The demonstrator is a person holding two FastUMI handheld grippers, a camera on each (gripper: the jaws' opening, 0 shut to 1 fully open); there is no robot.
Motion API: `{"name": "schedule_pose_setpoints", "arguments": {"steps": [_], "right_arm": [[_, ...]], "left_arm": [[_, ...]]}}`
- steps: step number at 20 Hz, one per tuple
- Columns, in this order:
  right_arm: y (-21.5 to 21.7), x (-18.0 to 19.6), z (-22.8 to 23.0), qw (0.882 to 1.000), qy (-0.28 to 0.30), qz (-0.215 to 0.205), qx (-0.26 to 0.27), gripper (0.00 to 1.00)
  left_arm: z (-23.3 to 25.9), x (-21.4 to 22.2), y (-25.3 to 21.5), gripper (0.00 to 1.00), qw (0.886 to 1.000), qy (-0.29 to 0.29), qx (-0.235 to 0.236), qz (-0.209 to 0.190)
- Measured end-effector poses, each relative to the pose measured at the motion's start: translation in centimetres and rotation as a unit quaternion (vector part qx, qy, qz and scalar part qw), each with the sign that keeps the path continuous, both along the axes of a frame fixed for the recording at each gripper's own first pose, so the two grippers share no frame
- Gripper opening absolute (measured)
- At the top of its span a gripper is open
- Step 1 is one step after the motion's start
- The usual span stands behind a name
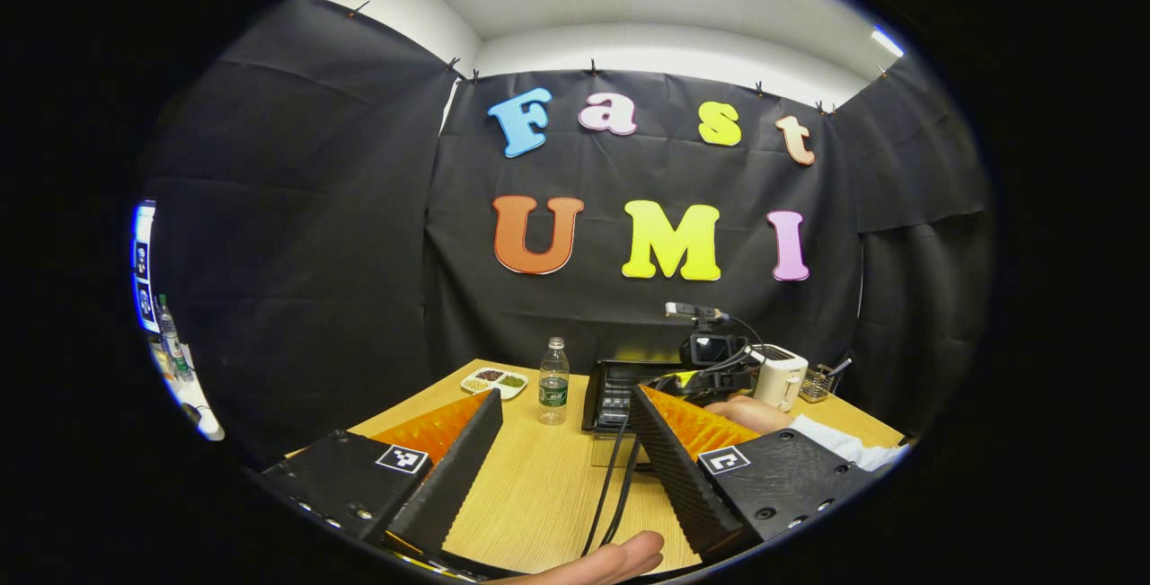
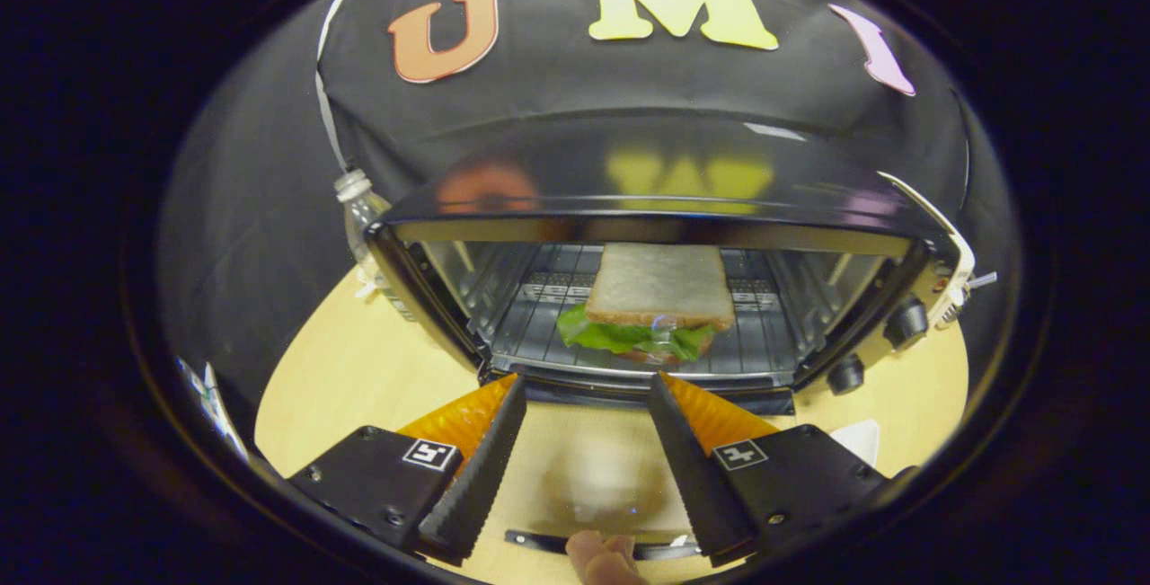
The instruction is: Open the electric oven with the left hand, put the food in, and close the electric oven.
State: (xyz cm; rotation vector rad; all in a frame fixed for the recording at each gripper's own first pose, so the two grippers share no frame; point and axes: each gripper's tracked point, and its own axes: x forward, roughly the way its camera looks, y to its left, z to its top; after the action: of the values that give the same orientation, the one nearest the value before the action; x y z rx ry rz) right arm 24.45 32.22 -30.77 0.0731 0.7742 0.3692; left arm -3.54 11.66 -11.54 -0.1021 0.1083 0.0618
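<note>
— While the left gripper (image 1: 561, 405) hangs over the table (image 1: 539, 495) with fingers apart, where's the food?
— On the rack inside the open oven (image 2: 665, 208): a sandwich (image 2: 656, 302). The right gripper (image 2: 588, 387), fingers apart and empty, sits just before it.

Left gripper view: held high and well back, facing the far wall across the table (image 1: 539, 477), with the oven (image 1: 620, 392) far off. Right gripper view: close before the open oven (image 2: 647, 208), looking straight into it. Both views share the oven, the bottle (image 1: 553, 383) and the tabletop.
</note>
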Motion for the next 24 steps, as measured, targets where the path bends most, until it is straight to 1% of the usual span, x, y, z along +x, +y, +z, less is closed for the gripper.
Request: {"name": "schedule_pose_setpoints", "arguments": {"steps": [4, 6, 8, 11, 13, 15, 16, 17, 18, 20, 21, 24], "right_arm": [[-3.0, -3.6, 5.0, 0.998, -0.046, 0.003, 0.045, 0.89], [-5.1, -5.4, 7.6, 0.995, -0.076, -0.002, 0.06, 0.89], [-7.1, -8.0, 10.2, 0.991, -0.107, -0.006, 0.079, 0.89], [-11.7, -11.4, 14.2, 0.983, -0.165, -0.016, 0.075, 0.89], [-14.9, -13.3, 16.8, 0.977, -0.196, -0.041, 0.075, 0.89], [-17.9, -15.6, 19.3, 0.969, -0.227, -0.067, 0.074, 0.9], [-19.2, -16.5, 20.2, 0.965, -0.241, -0.077, 0.072, 0.8], [-20.5, -17.3, 21.1, 0.961, -0.254, -0.083, 0.072, 0.93], [-21.5, -17.9, 21.7, 0.957, -0.266, -0.088, 0.072, 0.81], [-23.8, -18.8, 22.9, 0.95, -0.287, -0.102, 0.068, 0.81], [-25.1, -19.2, 23.2, 0.946, -0.297, -0.112, 0.062, 0.93], [-28.8, -19.9, 23.7, 0.937, -0.321, -0.137, 0.02, 0.93]], "left_arm": [[0.6, 1.2, -0.4, 0.93, 1.0, -0.002, 0.013, -0.001], [0.7, 1.6, -1.0, 0.94, 1.0, -0.001, 0.012, -0.004], [0.7, 2.6, -1.6, 0.93, 1.0, 0.001, 0.009, -0.009], [0.1, 4.1, -2.8, 0.93, 1.0, 0.009, 0.009, -0.016], [-0.7, 5.0, -4.0, 0.94, 1.0, 0.018, 0.005, -0.025], [-1.7, 6.1, -5.3, 0.94, 0.999, 0.029, 0.001, -0.032], [-2.3, 6.5, -5.9, 0.94, 0.999, 0.033, 0.0, -0.038], [-2.8, 7.1, -6.7, 0.94, 0.998, 0.039, -0.001, -0.044], [-3.5, 7.6, -7.6, 0.94, 0.998, 0.045, -0.003, -0.051], [-5.3, 8.3, -9.4, 0.94, 0.996, 0.061, -0.005, -0.067], [-6.4, 8.7, -10.3, 0.94, 0.995, 0.069, -0.007, -0.074], [-10.3, 9.5, -13.2, 0.94, 0.99, 0.103, -0.015, -0.095]]}}
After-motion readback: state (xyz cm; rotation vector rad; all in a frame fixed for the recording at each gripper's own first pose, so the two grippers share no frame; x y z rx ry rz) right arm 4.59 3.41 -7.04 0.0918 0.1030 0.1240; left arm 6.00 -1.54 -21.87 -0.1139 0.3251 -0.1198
